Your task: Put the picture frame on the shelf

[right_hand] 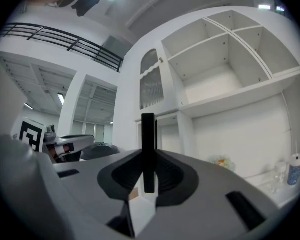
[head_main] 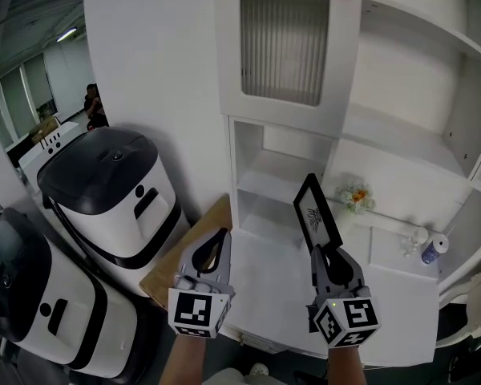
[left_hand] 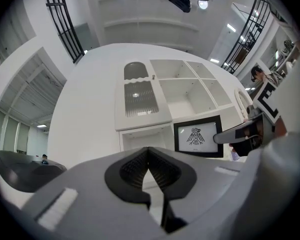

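The picture frame is black with a bird print on white. My right gripper is shut on its lower edge and holds it upright above the white counter. In the right gripper view the frame stands edge-on between the jaws of the right gripper. The left gripper view shows the frame's printed face. My left gripper hovers to the left at the counter's edge, shut and empty. The white shelf unit rises behind, its open compartments bare.
A ribbed-glass cabinet door hangs above a small niche. A flower ornament, a small clear bottle and a blue-capped bottle stand at the counter's back right. Two white-and-black bins and a wooden board stand left.
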Tool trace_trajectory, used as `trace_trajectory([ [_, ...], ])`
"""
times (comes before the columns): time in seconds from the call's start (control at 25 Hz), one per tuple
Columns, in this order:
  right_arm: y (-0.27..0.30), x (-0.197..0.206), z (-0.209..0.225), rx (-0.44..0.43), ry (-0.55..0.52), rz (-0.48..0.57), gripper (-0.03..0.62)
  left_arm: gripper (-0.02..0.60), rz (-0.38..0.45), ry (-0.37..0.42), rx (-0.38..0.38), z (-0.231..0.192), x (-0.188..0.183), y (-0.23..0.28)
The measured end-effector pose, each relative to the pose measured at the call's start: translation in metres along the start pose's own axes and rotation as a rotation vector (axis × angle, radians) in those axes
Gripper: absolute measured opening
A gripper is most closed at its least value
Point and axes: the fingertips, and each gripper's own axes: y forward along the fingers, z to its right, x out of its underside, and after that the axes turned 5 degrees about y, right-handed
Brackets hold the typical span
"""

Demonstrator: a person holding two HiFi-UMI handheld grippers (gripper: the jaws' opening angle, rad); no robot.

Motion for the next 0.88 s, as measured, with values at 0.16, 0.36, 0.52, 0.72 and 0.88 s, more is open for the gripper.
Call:
trace_trajectory([
  [0.16,0.018,0.007,0.002,-0.002,0.018,-0.011,0.069,0.009,-0.008,-0.010,-0.001,-0.007,0.010,0.012],
  [0.36,0.040,0.014,0.005,0.009,0.027,-0.024,0.069,0.009,-0.010,-0.022,0.015,-0.017,0.021,0.031],
  [0.52,0.061,0.017,0.009,0.037,0.037,-0.028,0.069,0.009,-0.010,-0.016,0.046,-0.025,0.028,0.051],
  [0.72,0.091,0.022,0.013,0.077,0.078,-0.030,0.069,0.009,-0.010,-0.004,0.099,-0.036,0.038,0.079],
  [0.88,0.115,0.032,0.017,0.114,0.130,-0.048,0.069,0.009,-0.010,-0.020,0.135,-0.046,0.049,0.100],
])
